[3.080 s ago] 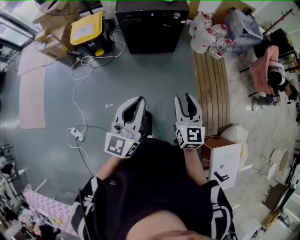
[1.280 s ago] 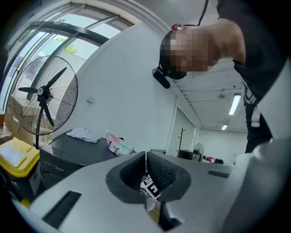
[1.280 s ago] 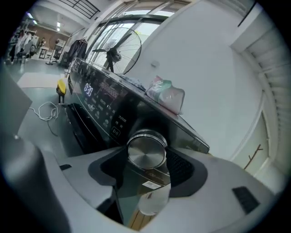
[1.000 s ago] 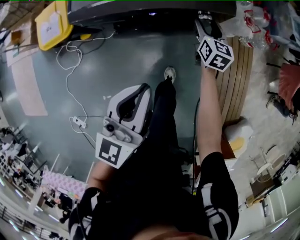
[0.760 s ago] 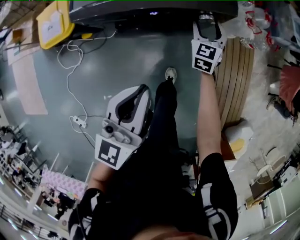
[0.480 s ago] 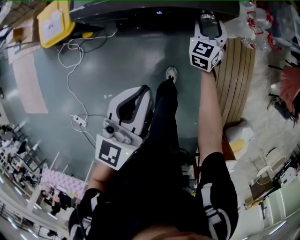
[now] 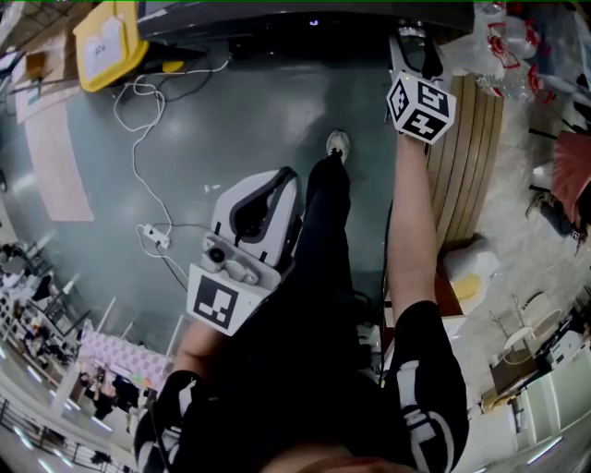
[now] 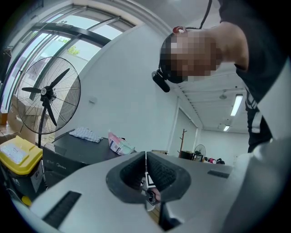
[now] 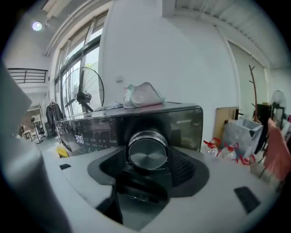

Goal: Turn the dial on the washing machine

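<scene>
The black washing machine (image 7: 277, 17) stands along the top edge of the head view. Its panel (image 9: 91, 129) shows lit digits in the right gripper view. The round silver dial (image 9: 147, 152) sits between the two dark pads of my right gripper (image 9: 147, 164), which is shut on it. In the head view my right gripper (image 7: 412, 37) reaches the machine's front at arm's length and hides the dial. My left gripper (image 7: 277, 185) hangs low beside the person's leg. Its pads meet with nothing between them, as the left gripper view (image 8: 146, 167) shows.
A yellow-lidded box (image 7: 111, 46) and a white cable with a power strip (image 7: 152, 242) lie on the grey floor at left. A wooden bench (image 7: 466, 157) and bags of bottles (image 7: 512, 42) stand at right. A pedestal fan (image 8: 47, 93) is left of the machine; a packet (image 9: 143, 96) lies on top.
My right gripper stays on the dial while its marker cube rolls left, then back to the right. The left gripper has not moved over the last second.
</scene>
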The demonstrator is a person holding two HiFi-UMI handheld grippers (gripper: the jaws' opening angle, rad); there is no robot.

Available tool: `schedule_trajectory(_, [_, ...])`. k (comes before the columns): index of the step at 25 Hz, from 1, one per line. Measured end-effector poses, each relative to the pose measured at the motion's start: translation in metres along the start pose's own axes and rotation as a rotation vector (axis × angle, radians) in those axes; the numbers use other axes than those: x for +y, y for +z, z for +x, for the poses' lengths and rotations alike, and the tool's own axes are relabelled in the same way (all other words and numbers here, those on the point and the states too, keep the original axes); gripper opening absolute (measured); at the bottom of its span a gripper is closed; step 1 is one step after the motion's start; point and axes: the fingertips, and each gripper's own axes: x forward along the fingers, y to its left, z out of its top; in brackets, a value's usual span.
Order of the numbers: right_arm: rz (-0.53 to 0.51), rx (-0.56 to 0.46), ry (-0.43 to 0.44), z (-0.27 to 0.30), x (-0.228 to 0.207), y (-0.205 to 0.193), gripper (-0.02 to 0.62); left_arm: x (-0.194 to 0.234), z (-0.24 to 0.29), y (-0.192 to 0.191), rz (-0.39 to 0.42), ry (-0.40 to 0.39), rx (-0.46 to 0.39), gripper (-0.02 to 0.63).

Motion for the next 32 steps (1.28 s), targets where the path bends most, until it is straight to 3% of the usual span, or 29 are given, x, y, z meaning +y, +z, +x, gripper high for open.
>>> schedule_trajectory(9, [-0.056,0.041,-0.035,-0.008,-0.003,-0.013,0.310,-0.002,-0.001,0.004,0.004,-0.009,-0.007,0.028])
schedule_trajectory(18, [-0.027,0.051,-0.015,0.005,-0.002,-0.012,0.293,-0.001,-0.002,0.002,0.002,-0.008,0.000,0.028])
schedule_trajectory(20, [-0.103,0.055,-0.045,0.005,-0.002,-0.012,0.288,0.000,-0.002,0.002,0.005,-0.007,0.001,0.028])
schedule_trajectory(24, [-0.407,0.073,-0.164,0.004,-0.001,-0.012,0.287,0.004,0.000,0.000,0.006,-0.005,0.004,0.028])
schedule_trajectory(26, [-0.481,0.073,-0.181,0.005,-0.001,-0.012,0.287,0.006,0.000,-0.001,0.003,-0.002,0.004,0.028])
schedule_trajectory(32, [-0.359,0.067,-0.155,-0.001,-0.002,-0.014,0.308,0.007,-0.003,0.000,-0.005,0.001,-0.009,0.028])
